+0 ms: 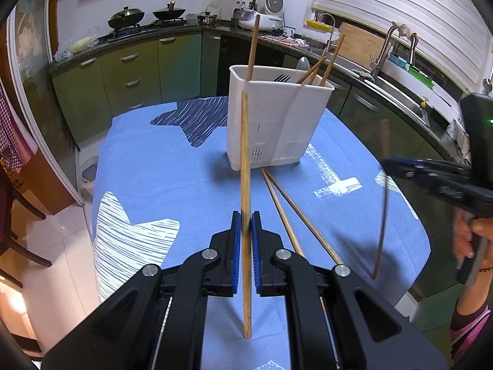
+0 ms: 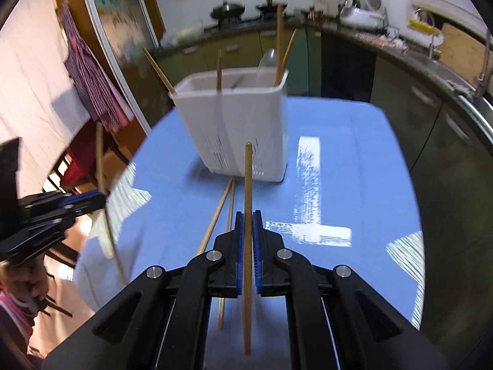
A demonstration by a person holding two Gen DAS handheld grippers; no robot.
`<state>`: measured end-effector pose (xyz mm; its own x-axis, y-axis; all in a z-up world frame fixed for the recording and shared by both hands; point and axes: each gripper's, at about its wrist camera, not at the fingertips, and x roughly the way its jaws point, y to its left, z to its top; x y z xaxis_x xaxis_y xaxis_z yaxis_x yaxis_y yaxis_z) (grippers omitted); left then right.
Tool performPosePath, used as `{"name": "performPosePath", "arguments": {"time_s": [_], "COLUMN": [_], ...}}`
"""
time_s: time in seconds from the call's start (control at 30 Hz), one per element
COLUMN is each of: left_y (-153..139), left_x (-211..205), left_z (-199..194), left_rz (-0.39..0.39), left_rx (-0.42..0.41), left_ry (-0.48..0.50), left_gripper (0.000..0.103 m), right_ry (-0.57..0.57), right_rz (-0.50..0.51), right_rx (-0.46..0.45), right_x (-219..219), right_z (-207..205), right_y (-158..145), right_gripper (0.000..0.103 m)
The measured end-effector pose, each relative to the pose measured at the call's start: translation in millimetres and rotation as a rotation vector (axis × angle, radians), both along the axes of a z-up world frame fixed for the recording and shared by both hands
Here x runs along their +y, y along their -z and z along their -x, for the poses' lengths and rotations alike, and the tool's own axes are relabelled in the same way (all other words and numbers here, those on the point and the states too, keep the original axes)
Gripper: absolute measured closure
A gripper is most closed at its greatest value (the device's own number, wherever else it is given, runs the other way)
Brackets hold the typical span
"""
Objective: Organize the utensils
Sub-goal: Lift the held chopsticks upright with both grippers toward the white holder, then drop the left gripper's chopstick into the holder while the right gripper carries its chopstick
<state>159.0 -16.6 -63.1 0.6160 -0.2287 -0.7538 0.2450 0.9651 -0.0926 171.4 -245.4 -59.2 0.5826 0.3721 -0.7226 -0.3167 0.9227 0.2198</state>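
Black-and-blue fingers of the left gripper (image 1: pixel 246 225) are clenched on a long light-brown wooden chopstick (image 1: pixel 245 185), which is held nearly upright between the blue pads, its lower tip seen just above the blue tablecloth (image 1: pixel 172 169) of the table. Two thin wooden chopsticks (image 1: pixel 286 212) are seen lying loose on the cloth just to the right of that gripper, their far ends near the foot of the white plastic utensil caddy (image 1: pixel 277 117). The caddy is set upright further back on the table, and it is divided into compartments. Several wooden chopsticks (image 1: pixel 253 46), a dark fork (image 1: pixel 282 78) and a pale spoon (image 1: pixel 303 63) are stood in it, leaning out over the rim.

From the right wrist view, the right gripper (image 2: pixel 248 225) is likewise clamped on a second wooden chopstick (image 2: pixel 247 215), held upright in front of the caddy (image 2: pixel 234 123). The loose pair (image 2: pixel 225 212) is seen just left of those fingers on the cloth (image 2: pixel 354 169). The other gripper (image 2: pixel 61 206) is visible at the left edge, blurred, with its chopstick (image 2: pixel 104 185) in its fingers.

In the left wrist view, the right gripper (image 1: pixel 431 178) appears at the right edge, well apart from the caddy, its chopstick (image 1: pixel 383 200) blurred. A green-fronted kitchen counter (image 1: pixel 148 35) is seen behind the table.
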Motion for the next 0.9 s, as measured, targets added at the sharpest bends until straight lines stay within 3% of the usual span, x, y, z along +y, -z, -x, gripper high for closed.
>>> {"name": "performPosePath", "arguments": {"time_s": [0.27,0.6,0.9], "left_y": [-17.3,-43.0,-113.1], "left_x": [-4.9,-16.9,-44.3], "left_z": [9.4,-4.5,-33.5], "left_rz": [-0.013,-0.017,-0.004], "left_rx": [-0.054,-0.083,-0.171], "left_ry": [0.01,0.031,0.093], "left_gripper": [0.096,0.096,0.096], "right_ry": [-0.006,-0.007,-0.02], "right_rz": [-0.023,-0.054,-0.054], "right_rx": [-0.089,-0.173,-0.274], "right_x": [-18.4,-19.1,-11.8], "right_z": [36.6,18.5,-11.6], "right_y": [-36.5,-79.2,-150.5], "right_gripper": [0.097,0.097,0.097]}}
